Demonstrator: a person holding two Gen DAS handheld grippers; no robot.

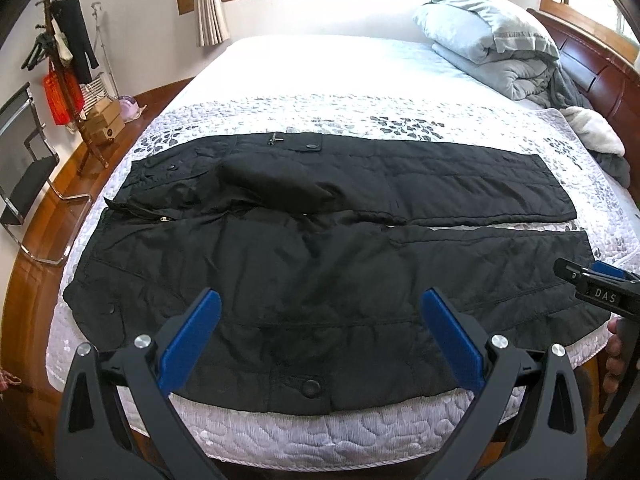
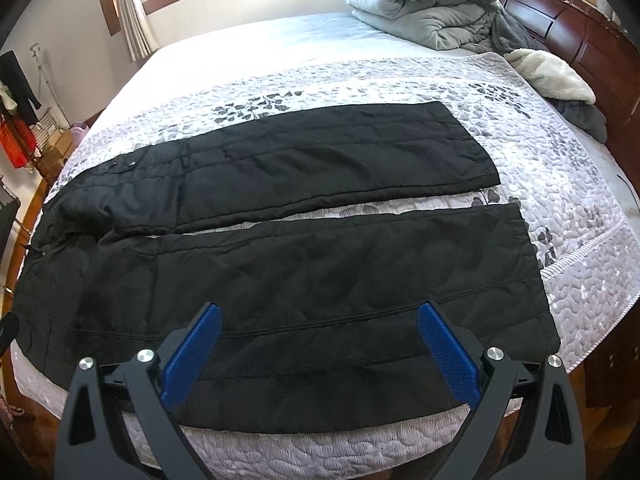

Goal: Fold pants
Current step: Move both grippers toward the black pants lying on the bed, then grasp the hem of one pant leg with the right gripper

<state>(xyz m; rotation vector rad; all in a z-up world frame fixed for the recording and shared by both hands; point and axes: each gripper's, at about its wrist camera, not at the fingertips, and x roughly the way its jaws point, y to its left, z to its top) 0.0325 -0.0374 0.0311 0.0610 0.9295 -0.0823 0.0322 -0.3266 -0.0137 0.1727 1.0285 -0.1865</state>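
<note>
The pants [image 1: 320,248] are spread flat for folding; above their near edge, both grippers, left gripper [image 1: 320,340] and right gripper [image 2: 318,350], are held wide open, empty.

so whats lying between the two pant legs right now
Nothing but a narrow bare strip of the quilted bedspread separates the far leg from the near leg of the black pants; the right wrist view shows it best.

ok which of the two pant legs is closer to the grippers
The near leg, lying along the bed's front edge right under both open grippers, left gripper and right gripper. The far leg lies beyond it, across a strip of quilt.
</note>
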